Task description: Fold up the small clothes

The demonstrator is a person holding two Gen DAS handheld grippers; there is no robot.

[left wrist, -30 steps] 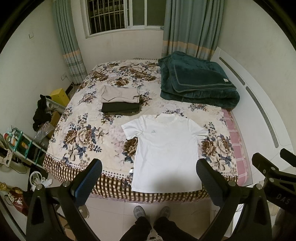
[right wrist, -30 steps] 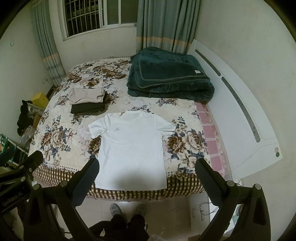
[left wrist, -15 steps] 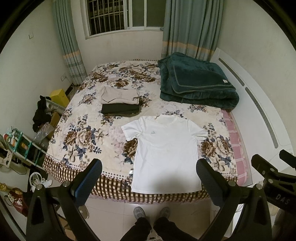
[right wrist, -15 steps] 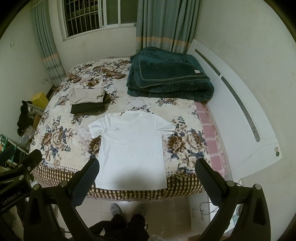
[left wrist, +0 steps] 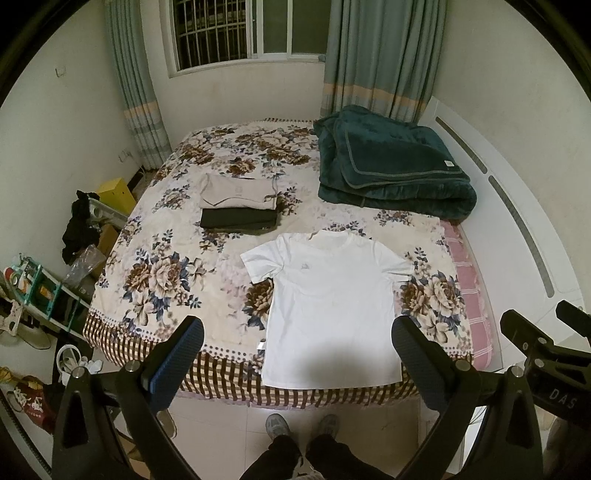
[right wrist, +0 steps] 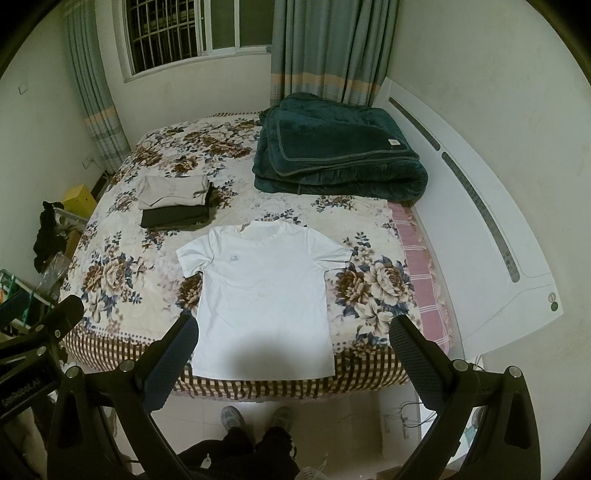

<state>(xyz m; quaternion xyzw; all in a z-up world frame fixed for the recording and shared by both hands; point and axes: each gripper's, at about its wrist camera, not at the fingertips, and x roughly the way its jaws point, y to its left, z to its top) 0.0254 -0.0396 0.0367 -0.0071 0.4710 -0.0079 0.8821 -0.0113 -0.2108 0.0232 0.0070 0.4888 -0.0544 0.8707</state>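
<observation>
White T-shirt [left wrist: 332, 306]: flat, face up, near bed edge [left wrist: 229, 384], unfolded. Left gripper [left wrist: 295, 354], right gripper [right wrist: 291, 350]: jaws wide apart, empty, held above, no contact. Unchanged over last second; folding not begun. Folded garments [left wrist: 238, 206] beyond.

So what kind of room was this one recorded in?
A home bedroom: a bed with a floral sheet, a folded green blanket by the headboard, and a curtained, barred window.
</observation>
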